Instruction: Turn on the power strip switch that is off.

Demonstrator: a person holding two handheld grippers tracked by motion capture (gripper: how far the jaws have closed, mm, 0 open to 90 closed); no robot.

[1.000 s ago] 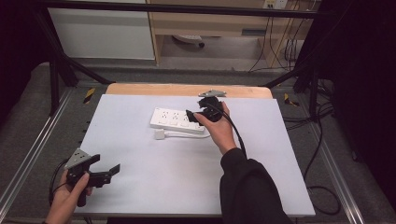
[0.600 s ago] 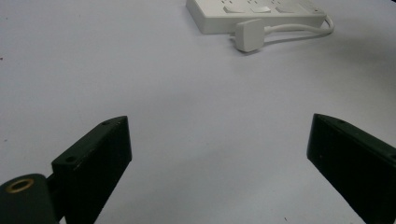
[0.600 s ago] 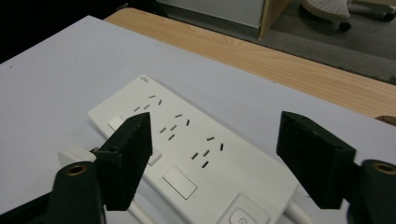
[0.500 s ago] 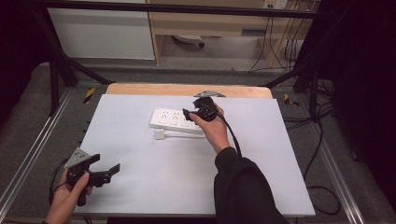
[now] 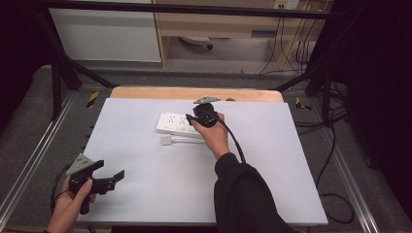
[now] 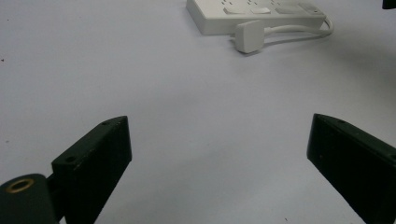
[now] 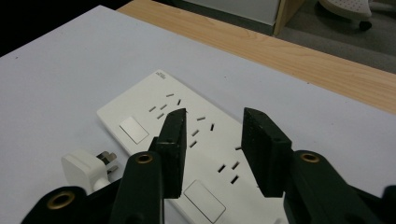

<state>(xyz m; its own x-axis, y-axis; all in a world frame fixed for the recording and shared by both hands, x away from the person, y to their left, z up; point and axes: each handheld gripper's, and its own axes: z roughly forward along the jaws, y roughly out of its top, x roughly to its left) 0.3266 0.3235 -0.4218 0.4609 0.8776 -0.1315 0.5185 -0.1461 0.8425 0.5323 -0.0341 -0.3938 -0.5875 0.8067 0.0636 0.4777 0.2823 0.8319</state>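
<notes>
A white power strip lies flat on the far middle of the white table. Its white plug rests on the table just in front of it, joined by a looped white cable. My right gripper hovers low over the strip's right half, open by a narrow gap with nothing between the jaws. The right gripper view shows the right gripper above the power strip and its sockets, with the plug at lower left. My left gripper is wide open near the front left corner, pointing at the strip and plug.
A wooden strip runs along the table's far edge. Metal frame rails flank the table on both sides. Cables hang at the right.
My right gripper has moved leftward, further over the power strip. The left gripper has stayed where it was.
</notes>
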